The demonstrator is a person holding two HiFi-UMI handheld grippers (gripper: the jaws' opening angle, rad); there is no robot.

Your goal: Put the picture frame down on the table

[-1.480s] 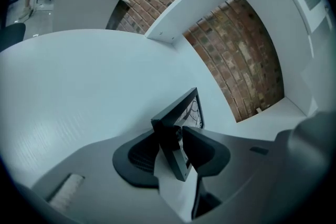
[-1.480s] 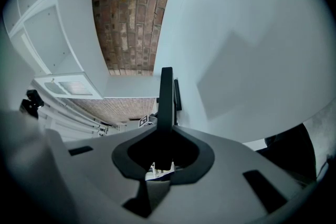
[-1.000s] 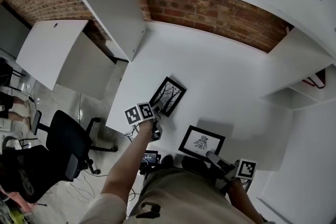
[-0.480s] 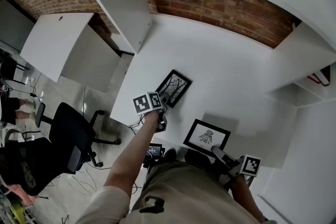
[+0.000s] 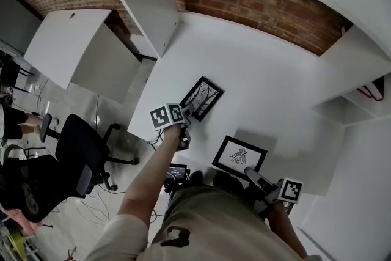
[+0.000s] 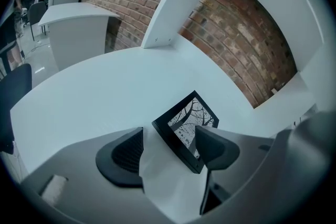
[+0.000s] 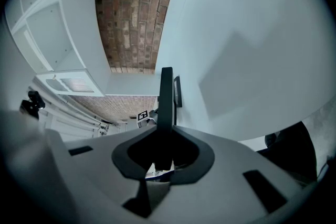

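A black picture frame with a tree print (image 5: pixel 203 97) (image 6: pixel 190 121) lies flat on the white table (image 5: pixel 256 88). My left gripper (image 5: pixel 186 111) (image 6: pixel 168 145) stands open at its near corner. Its jaws have just been opening. The corner sits between them, and the left pad (image 6: pixel 124 156) is clear of it. My right gripper (image 5: pixel 252 175) (image 7: pixel 164 139) is shut on a second black frame with a drawing (image 5: pixel 239 156), held by its near edge at the table's front. That frame shows edge-on (image 7: pixel 166 93) in the right gripper view.
A brick wall (image 5: pixel 256 6) runs behind the table, with white shelf panels (image 5: pixel 143 6) at left and right. Left of the table are a second white desk (image 5: pixel 64 46) and a black office chair (image 5: pixel 79 159) on the floor. The table's front edge is by my body.
The left gripper's jaws have spread and no longer clamp the tree frame, which stays flat on the table. The right gripper and its frame have not moved.
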